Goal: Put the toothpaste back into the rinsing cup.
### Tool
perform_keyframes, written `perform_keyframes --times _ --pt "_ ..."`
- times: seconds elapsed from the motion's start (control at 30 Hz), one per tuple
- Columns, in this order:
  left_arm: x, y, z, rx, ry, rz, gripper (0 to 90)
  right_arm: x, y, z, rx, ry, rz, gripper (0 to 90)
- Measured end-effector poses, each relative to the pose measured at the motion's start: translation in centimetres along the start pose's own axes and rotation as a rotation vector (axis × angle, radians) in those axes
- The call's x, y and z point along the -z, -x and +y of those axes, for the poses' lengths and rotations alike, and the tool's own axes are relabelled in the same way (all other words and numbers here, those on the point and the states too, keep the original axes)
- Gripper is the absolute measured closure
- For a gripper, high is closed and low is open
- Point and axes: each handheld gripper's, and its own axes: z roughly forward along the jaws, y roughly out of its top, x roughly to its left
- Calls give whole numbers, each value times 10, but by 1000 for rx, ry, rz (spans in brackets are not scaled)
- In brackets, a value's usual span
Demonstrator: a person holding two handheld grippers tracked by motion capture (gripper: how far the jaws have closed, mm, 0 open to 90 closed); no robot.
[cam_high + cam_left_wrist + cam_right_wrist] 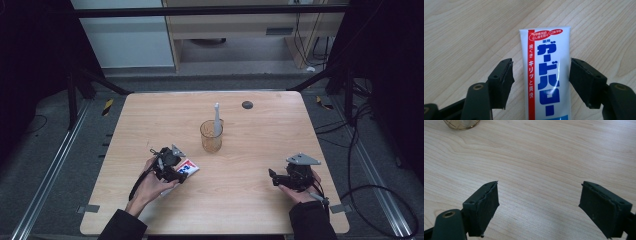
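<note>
A: Tube [546,75], white with a red stripe and blue lettering, lies flat on the table [260,200]. In the high view it [186,169] sits at about 8 o'clock from the cup [211,136].

B: And the left gripper [181,176]?

A: Right over it. In the left gripper view the left gripper [540,80] straddles the tube, jaws set apart. The right-hand jaw looks to be touching the tube's edge; the left-hand one stands off, with bare wood showing in the gap. So the claw is partly open around the tube, not clamped on it.

B: The right gripper [272,176]?

A: At about 4 o'clock from the cup, well apart from the tube, held in the person's right hand [300,192] low over the table. In its own view the right gripper [539,205] has its jaws spread wide, with nothing but wood between them. The cup's base [461,123] shows at 11 o'clock in that view.

B: Anything in the cup?

A: A slim pale item [217,120] stands upright in it, rising above the rim. I cannot tell what it is. A small dark disc [247,104] lies at 1 o'clock from the cup, near the far edge.
</note>
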Motion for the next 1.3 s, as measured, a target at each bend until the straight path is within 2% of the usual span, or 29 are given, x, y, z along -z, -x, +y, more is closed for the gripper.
perform_keyframes --times 0.27,0.57,0.87,1.0,1.17,1.23,1.3 --pt "-7 2 1 -7 -40 -5 353 -1 0 0 -7 -7 4 158" --pt "-13 2 0 14 -53 -28 395 -1 0 0 0 -6 5 159" --pt "-15 1 1 24 -79 -29 415 -2 1 0 4 -7 3 160" --pt "-13 0 2 29 -90 -36 471 -1 1 0 1 -8 4 160" --pt "-6 -4 1 60 -69 -48 616 -1 1 0 1 -9 4 161" --pt "-4 -6 0 75 -57 -55 650 -2 1 0 4 -10 2 161" --pt "-2 -6 -1 72 -53 -52 666 -2 1 -1 3 -10 1 162"
